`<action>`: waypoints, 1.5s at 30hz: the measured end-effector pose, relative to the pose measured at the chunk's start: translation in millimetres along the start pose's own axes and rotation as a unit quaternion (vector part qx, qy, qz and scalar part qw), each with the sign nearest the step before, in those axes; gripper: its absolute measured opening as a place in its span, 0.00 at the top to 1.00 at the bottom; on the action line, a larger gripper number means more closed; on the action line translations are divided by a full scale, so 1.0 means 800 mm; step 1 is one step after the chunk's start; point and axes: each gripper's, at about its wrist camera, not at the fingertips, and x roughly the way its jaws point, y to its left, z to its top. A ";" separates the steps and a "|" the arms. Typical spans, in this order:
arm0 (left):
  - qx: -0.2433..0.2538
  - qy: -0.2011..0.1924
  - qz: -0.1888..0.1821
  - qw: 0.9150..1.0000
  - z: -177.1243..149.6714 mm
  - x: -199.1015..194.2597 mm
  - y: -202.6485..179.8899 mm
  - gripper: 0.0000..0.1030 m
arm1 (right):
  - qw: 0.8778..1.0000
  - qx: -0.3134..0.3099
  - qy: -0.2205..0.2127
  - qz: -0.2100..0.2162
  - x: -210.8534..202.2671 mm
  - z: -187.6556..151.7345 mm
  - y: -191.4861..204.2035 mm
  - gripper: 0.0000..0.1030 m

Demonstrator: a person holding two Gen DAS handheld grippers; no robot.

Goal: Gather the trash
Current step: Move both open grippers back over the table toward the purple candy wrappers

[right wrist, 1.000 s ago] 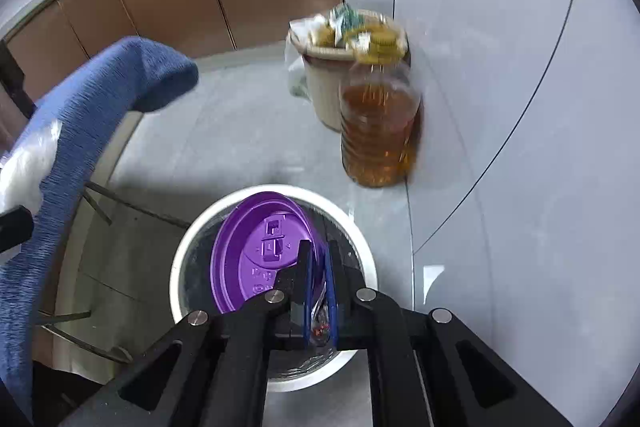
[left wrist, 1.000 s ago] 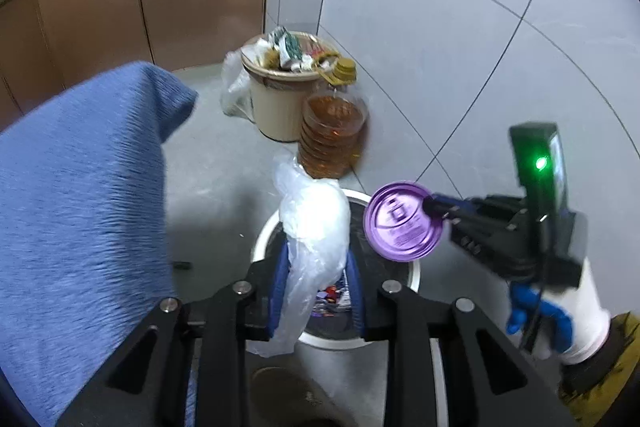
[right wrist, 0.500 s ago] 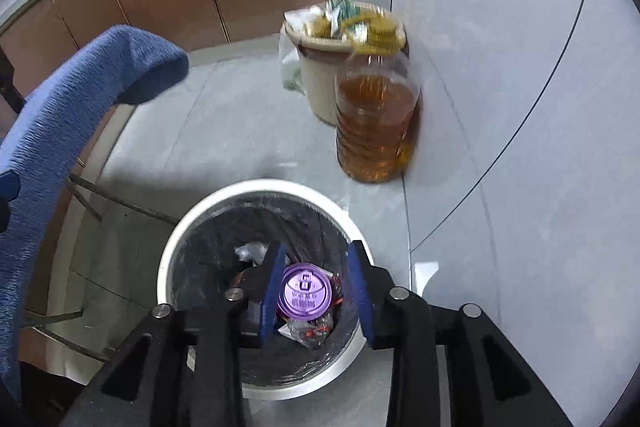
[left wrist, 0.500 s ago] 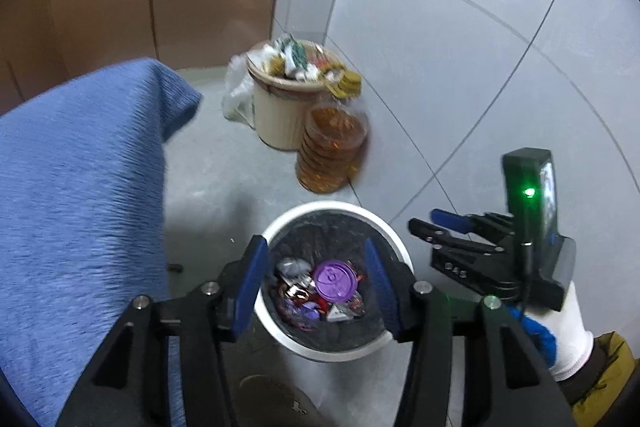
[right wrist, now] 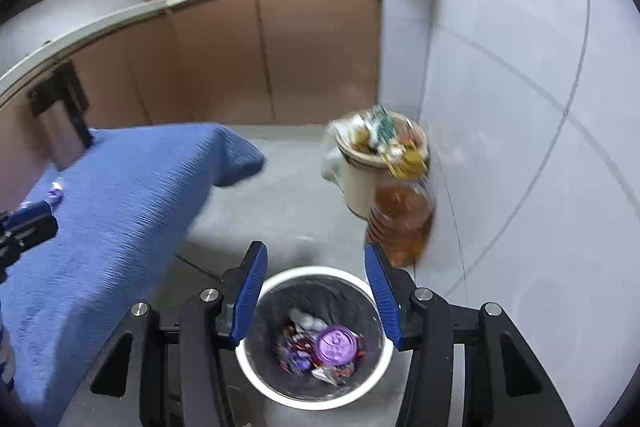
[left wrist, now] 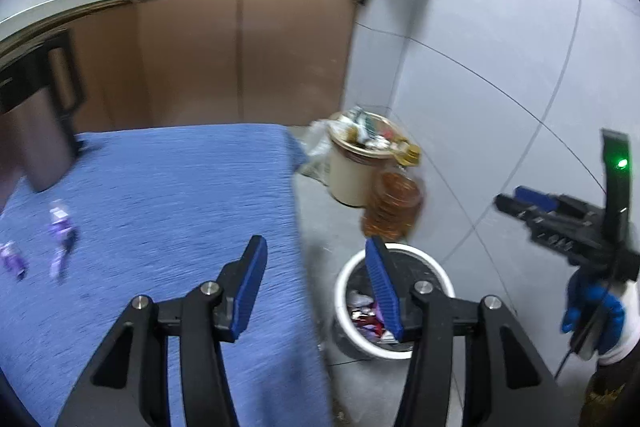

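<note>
Both grippers, left gripper (left wrist: 316, 281) and right gripper (right wrist: 314, 291), are hanging empty, right fingers widening; purple wrappers (left wrist: 60, 239) lying far left of the left fingers are risking being missed.

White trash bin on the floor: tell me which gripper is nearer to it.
Right. The right gripper hangs directly above the white trash bin, jaws opening and empty. The left gripper is off toward the blue-covered table, beside the bin, also empty.
</note>
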 end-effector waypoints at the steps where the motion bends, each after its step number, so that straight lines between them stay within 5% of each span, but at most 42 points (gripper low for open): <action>1: -0.005 -0.004 0.005 1.000 -0.003 -0.008 0.010 0.51 | 1.000 -0.007 -0.007 0.004 -0.009 0.005 0.009 0.52; 14: -0.095 -0.052 0.096 0.989 -0.072 -0.141 0.173 0.47 | 0.993 -0.057 -0.056 0.093 -0.081 0.046 0.119 0.48; 27: -0.142 -0.090 0.209 0.963 -0.134 -0.219 0.283 0.47 | 0.980 -0.089 -0.077 0.157 -0.102 0.060 0.218 0.05; 35: -0.198 -0.055 0.208 0.956 -0.128 -0.203 0.365 0.45 | 0.967 -0.136 -0.049 0.209 -0.065 0.088 0.311 0.05; 43: -0.226 -0.018 0.194 0.954 -0.097 -0.130 0.429 0.44 | 0.956 -0.159 0.025 0.245 0.044 0.109 0.412 0.06; 45: -0.222 -0.011 0.192 0.956 -0.086 -0.109 0.437 0.44 | 0.953 -0.156 0.048 0.255 0.077 0.110 0.435 0.14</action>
